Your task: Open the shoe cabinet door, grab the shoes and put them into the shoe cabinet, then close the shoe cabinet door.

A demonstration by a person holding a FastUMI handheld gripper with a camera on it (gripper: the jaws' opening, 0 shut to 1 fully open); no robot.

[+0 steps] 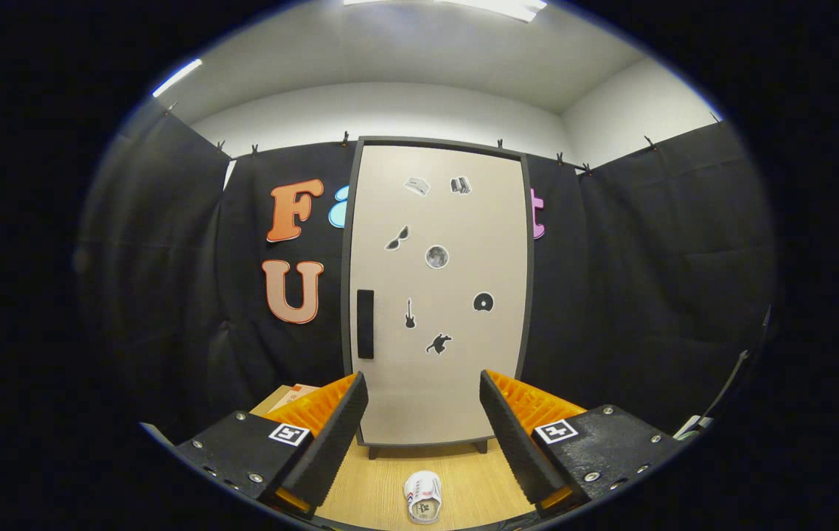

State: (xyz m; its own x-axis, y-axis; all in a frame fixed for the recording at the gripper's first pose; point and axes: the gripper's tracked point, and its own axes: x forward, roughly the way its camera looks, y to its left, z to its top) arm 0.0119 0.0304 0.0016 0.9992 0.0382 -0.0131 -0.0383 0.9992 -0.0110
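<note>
A tall shoe cabinet [437, 295] stands ahead against the booth wall, its pale door shut and dotted with small stickers. A black vertical handle [365, 324] sits on the door's left side, about mid-height. A white shoe [423, 497] lies on the wooden floor in front of the cabinet, low down between my two fingers. My gripper [423, 413] is open, with nothing between its orange and black fingers [331, 435]. It hangs well back from the cabinet, facing the lower part of the door.
The wooden floor [456, 472] runs from the fingers to the cabinet's short feet. An orange and white box [291, 395] lies on the floor left of the cabinet, partly behind the left finger. Black cloth walls close in on both sides.
</note>
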